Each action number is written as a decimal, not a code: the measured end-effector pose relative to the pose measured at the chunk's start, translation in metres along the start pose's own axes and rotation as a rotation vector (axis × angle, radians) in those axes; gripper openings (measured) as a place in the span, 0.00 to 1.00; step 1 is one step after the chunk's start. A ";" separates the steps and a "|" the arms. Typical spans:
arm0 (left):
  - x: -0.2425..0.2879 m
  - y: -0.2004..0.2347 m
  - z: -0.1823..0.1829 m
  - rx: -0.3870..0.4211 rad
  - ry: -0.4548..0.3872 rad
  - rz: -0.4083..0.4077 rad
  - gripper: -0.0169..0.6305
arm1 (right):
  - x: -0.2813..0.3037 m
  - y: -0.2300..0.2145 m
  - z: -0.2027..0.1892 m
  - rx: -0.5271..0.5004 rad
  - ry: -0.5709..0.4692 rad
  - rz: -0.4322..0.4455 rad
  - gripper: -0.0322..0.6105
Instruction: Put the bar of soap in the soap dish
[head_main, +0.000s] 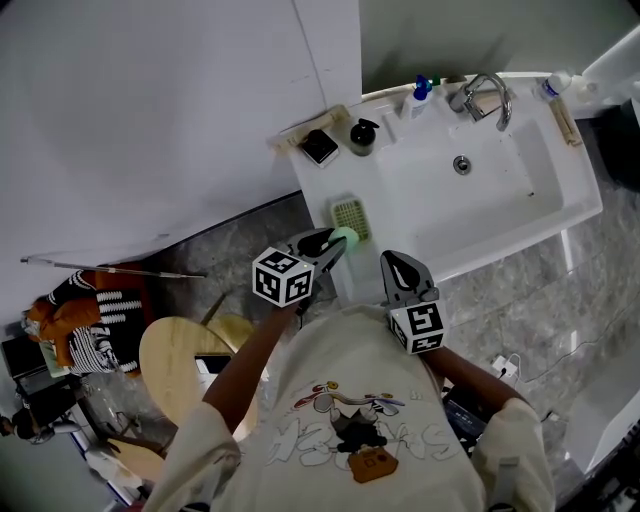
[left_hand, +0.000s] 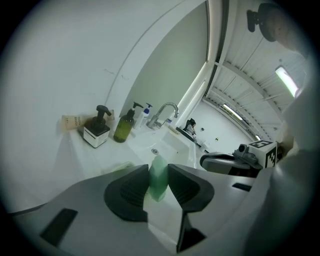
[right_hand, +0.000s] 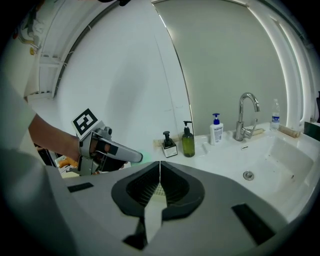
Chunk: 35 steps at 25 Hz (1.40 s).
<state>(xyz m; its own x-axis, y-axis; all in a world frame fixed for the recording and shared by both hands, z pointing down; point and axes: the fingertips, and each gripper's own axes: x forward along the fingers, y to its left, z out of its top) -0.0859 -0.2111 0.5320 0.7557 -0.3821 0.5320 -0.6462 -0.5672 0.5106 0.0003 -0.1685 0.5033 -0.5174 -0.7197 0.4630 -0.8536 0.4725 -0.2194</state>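
Note:
The bar of soap (left_hand: 159, 178) is pale green and stands on edge between the jaws of my left gripper (left_hand: 159, 176), which is shut on it. In the head view that gripper (head_main: 338, 240) holds the soap (head_main: 346, 236) just in front of the green slotted soap dish (head_main: 351, 215) on the white counter's near left corner. My right gripper (head_main: 399, 266) hovers beside it, to the right, near the counter's front edge. Its jaws (right_hand: 159, 172) are shut with nothing between them. From the right gripper view, the left gripper (right_hand: 107, 150) shows at the left.
On the white counter (head_main: 395, 200) stand a square black dispenser (head_main: 320, 147), a dark pump bottle (head_main: 362, 135) and a blue-capped bottle (head_main: 418, 97). The faucet (head_main: 485, 97) arches over the basin and drain (head_main: 461, 164). A round wooden stool (head_main: 190, 365) stands on the floor at the left.

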 end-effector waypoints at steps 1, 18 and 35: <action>0.002 0.003 -0.002 0.003 0.008 0.005 0.23 | 0.003 0.001 -0.001 -0.001 0.007 0.005 0.06; 0.039 0.028 -0.018 0.087 0.121 -0.077 0.23 | 0.046 -0.005 -0.016 0.007 0.090 0.018 0.06; 0.067 0.038 -0.029 0.175 0.242 -0.197 0.23 | 0.070 -0.010 -0.021 0.036 0.133 0.024 0.06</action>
<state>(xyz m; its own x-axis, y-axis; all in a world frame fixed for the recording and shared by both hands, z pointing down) -0.0627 -0.2374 0.6066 0.8033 -0.0813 0.5900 -0.4467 -0.7375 0.5065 -0.0261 -0.2129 0.5554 -0.5267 -0.6340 0.5662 -0.8442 0.4683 -0.2609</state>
